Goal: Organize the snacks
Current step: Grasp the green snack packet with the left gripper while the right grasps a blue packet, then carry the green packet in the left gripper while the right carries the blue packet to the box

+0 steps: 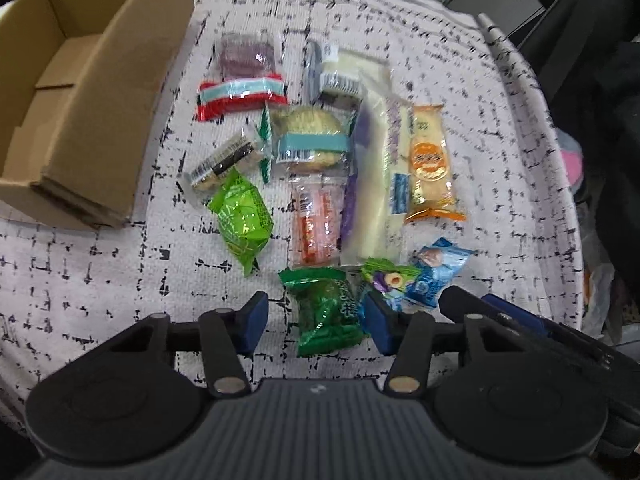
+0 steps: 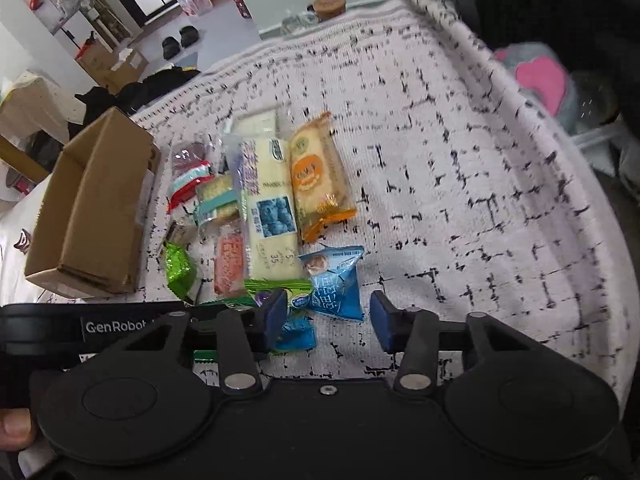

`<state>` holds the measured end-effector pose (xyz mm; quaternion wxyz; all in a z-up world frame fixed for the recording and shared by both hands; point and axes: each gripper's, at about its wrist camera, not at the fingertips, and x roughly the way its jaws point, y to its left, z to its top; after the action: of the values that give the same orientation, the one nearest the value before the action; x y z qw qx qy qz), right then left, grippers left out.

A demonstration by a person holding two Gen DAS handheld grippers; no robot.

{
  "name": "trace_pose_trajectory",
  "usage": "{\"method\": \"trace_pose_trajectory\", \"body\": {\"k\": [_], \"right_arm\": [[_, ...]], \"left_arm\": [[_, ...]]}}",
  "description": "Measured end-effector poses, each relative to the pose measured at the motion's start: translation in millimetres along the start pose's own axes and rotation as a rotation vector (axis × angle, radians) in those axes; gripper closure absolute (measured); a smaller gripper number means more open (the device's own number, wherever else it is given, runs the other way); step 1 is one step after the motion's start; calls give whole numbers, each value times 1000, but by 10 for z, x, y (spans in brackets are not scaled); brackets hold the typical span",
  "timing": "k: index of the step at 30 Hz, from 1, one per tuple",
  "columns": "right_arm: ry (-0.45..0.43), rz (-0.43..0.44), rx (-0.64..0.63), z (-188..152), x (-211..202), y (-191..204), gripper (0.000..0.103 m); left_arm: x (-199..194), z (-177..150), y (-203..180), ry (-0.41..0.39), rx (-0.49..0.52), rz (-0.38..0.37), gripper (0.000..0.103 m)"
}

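On the patterned cloth (image 1: 460, 80), a loose heap of wrapped snacks lies just right of the open cardboard box (image 1: 92, 92), which looks empty as far as its interior shows. The left gripper (image 1: 316, 322) hangs wide open with the dark green packet (image 1: 326, 312) between its blue pads, not yet pinched. The right gripper (image 2: 329, 318) is likewise spread and holds nothing, near the blue packet (image 2: 338, 280).

To take the green one cleanly, the left jaws should probably close across its plump middle rather than its crimped ends, slowly, since the foil is glossy and likely to slide. The wrappers are crinkly film; the long cream packet (image 2: 268, 184) is flat and limp, the orange packet (image 1: 430, 160) slim and stiff-looking.
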<state>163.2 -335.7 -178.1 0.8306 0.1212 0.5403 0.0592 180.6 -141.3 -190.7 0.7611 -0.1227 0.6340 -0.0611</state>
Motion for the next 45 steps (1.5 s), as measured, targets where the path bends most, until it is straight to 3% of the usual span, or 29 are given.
{"method": "trace_pose_trajectory", "body": {"k": [6,11,18,29,45], "right_arm": [[20,-25,-8,31,157,21,67],[44,-36,-12,55,260,22,68],[83,-15,-1,74,361,25,86],[-24,11,61,0,32,-57,90],[-174,-4,22,-94,-468,513,91]], "left_arm": [[210,18,21,48,-30,-51,61],[299,5,3,49,-14,-48,69],[274,37,46,38,-10,-62,75],[-125,-4,99,-31,61,-67,76],[-872,-99,255,-204,161,-93,76]]}}
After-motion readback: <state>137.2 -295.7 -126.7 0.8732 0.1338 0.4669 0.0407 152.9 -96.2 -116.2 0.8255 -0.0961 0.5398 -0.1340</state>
